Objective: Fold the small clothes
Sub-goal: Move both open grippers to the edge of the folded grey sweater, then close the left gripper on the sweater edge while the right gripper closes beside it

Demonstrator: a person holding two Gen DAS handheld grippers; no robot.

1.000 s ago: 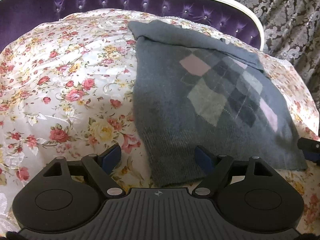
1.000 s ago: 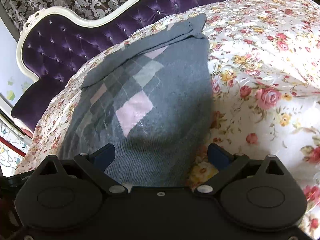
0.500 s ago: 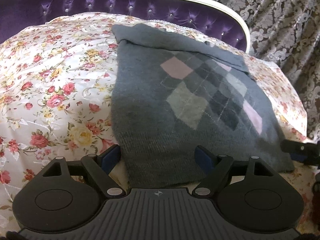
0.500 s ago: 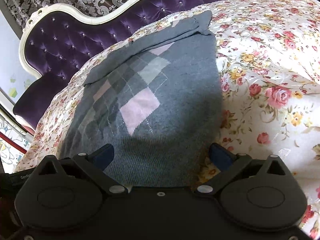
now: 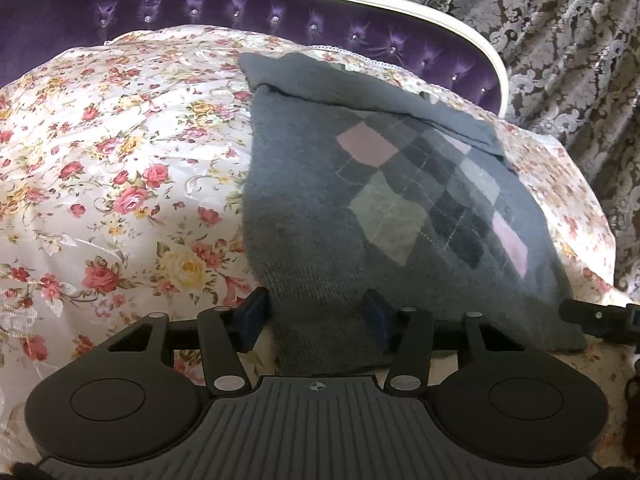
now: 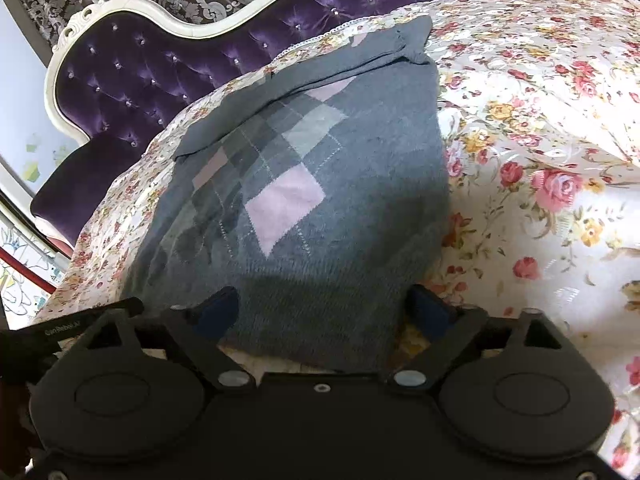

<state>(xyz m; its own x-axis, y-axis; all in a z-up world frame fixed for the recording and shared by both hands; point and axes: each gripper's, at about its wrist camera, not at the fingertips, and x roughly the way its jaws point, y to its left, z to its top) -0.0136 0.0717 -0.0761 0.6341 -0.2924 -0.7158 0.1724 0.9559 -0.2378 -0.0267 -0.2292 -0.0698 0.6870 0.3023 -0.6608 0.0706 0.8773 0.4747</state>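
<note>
While sweater (image 5: 360, 208) hem lies between fingers, left hand-held gripper (image 5: 316, 316), right hand-held gripper (image 6: 324, 312) both apart.

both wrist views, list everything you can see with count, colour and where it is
sweater: one, grey with pink, light grey and dark argyle diamonds, lying flat on the bedspread, far part folded over, near hem between both grippers' fingers
bedspread: one, cream with red and yellow roses, covering the bed
headboard: one, purple tufted with studs and a white frame, behind the bed
curtain: one, dark brown with pale damask pattern, behind the headboard
left gripper: one, black with blue fingers, open, at the sweater's near left hem corner
right gripper: one, black with blue fingers, open, straddling the near right hem corner
</note>
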